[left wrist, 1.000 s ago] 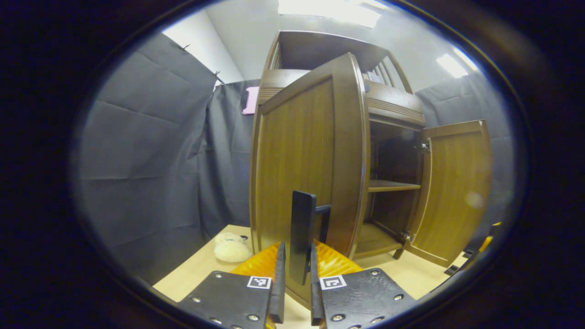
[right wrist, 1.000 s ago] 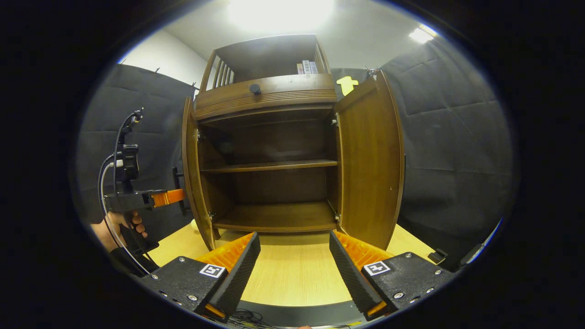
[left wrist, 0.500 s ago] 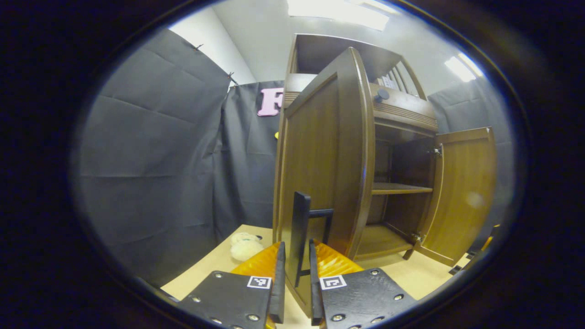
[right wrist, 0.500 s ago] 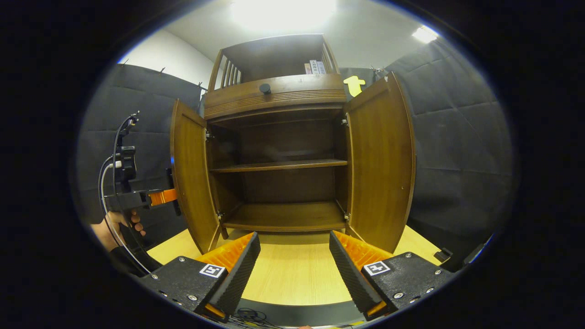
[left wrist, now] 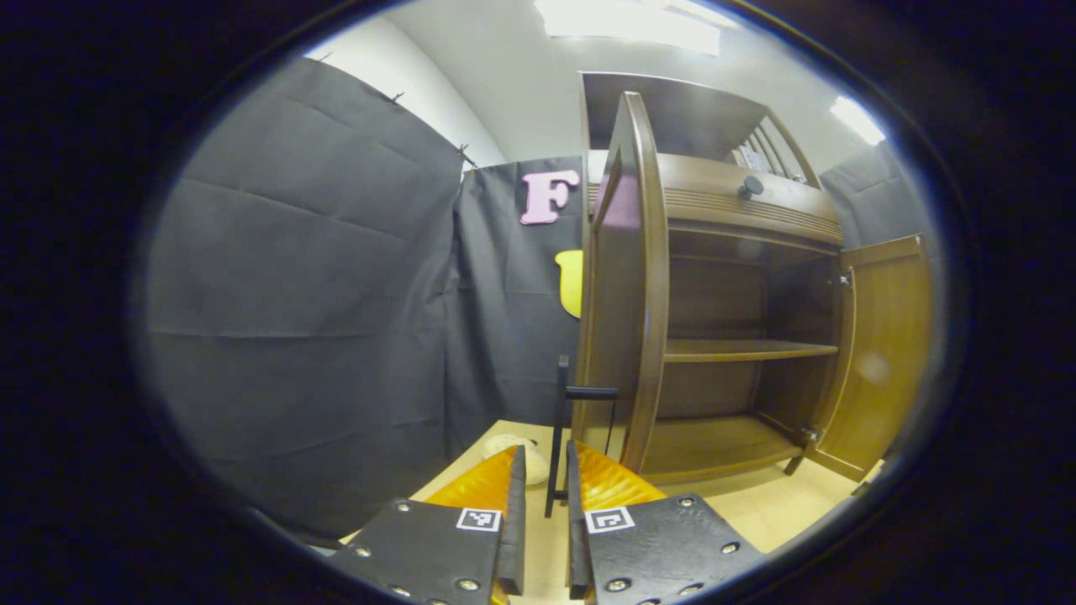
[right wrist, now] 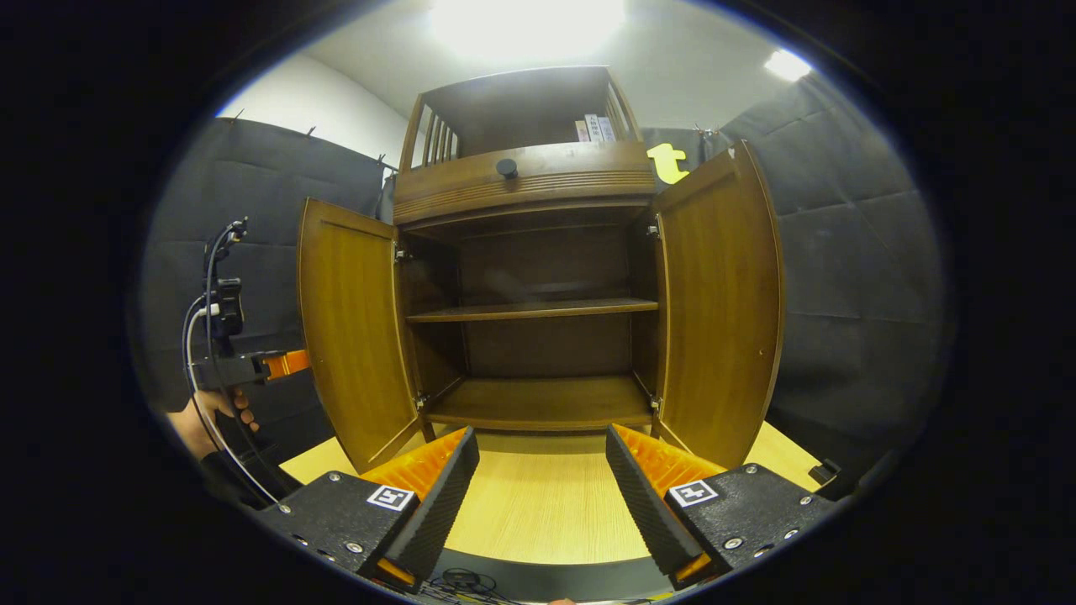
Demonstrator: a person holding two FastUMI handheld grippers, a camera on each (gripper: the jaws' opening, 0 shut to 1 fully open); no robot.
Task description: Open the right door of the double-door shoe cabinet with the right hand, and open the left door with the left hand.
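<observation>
Since the earlier frames, the left door (left wrist: 626, 286) has been swung further out, so that it is now seen almost edge-on in the left gripper view, and its inner face is turned more fully toward the camera in the right gripper view (right wrist: 349, 332).

The left gripper (left wrist: 542, 512) is seen with its jaws drawn nearly together, a narrow gap being left between them. The thin black handle (left wrist: 561, 437) of the left door stands in that gap, rising toward 12 o'clock from the jaws. Whether both fingers press on it cannot be told; a sliver of space seems to be left on each side. In the right gripper view the same gripper (right wrist: 282, 364) is seen at 9 o'clock, behind the left door, held by a hand (right wrist: 206, 416).

The right gripper (right wrist: 542, 479) is held with its jaws spread wide and nothing is gripped between them; bare tabletop (right wrist: 538, 512) is seen in the gap. The shoe cabinet (right wrist: 525, 189) stands at 12 o'clock from these jaws, well apart from them. The right door (right wrist: 723, 302) is swung open at about 1 o'clock, untouched by either finger. The shelf (right wrist: 530, 311) inside is exposed.

A pale, fuzzy object (left wrist: 508, 445) lies on the tabletop just beyond the left gripper's fingers, at 11 o'clock.
</observation>
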